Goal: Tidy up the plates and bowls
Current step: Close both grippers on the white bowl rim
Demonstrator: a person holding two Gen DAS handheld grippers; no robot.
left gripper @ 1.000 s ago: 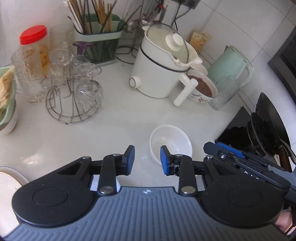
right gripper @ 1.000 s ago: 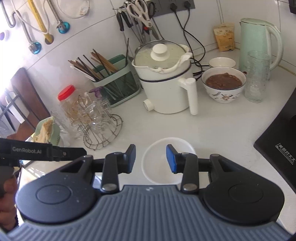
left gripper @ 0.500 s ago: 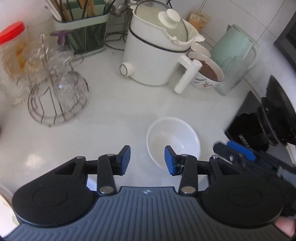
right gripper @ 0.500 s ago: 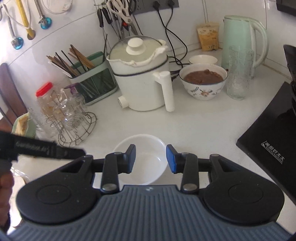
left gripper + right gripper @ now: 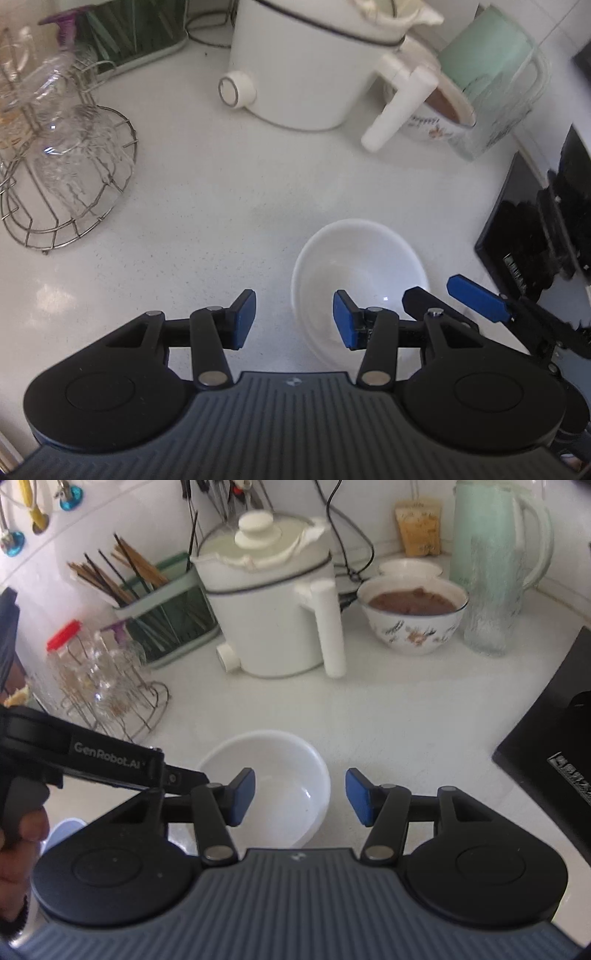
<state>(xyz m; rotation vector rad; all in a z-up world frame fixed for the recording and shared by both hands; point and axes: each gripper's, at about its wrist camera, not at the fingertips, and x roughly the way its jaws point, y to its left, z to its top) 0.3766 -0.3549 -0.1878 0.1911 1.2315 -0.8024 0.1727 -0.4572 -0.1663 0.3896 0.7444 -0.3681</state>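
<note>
Your left gripper (image 5: 293, 317) stands with its blue pads apart and nothing pressed between them; its jaws have just been opening, and its right-hand pad hangs over the near rim of the white bowl (image 5: 360, 269), the other over bare countertop (image 5: 207, 192); whether that pad touches the rim you cannot tell from here. Your right gripper (image 5: 300, 794) is likewise parted, its jaws having just opened wider; in its own view the right side of the bowl (image 5: 273, 775) shows in the gap, while the right pad hangs over bare counter; no pad presses on the bowl.

The bowl sits upright and empty on the white counter, low and centre in both views; in the left wrist view it lies right of centre, with one blue finger of your other tool (image 5: 476, 297) reaching in from the lower right just beside it; in the right wrist view the other tool's black body comes in from the left edge, your hand (image 5: 18, 834) wrapped round its grip at the lower left.

Beyond the bowl, towards the top of the right view, stands the white electric pot (image 5: 273, 605); to its right a flowered bowl (image 5: 413, 620) holding something brown, a smaller white dish (image 5: 410, 568) behind it, a ribbed glass (image 5: 491, 602) and a pale green kettle (image 5: 491, 528); at the left a wire rack of glasses (image 5: 107, 694), a red-lidded jar (image 5: 64, 642) and a green chopstick holder (image 5: 166, 624); the black stove (image 5: 550, 746) fills the right edge.
</note>
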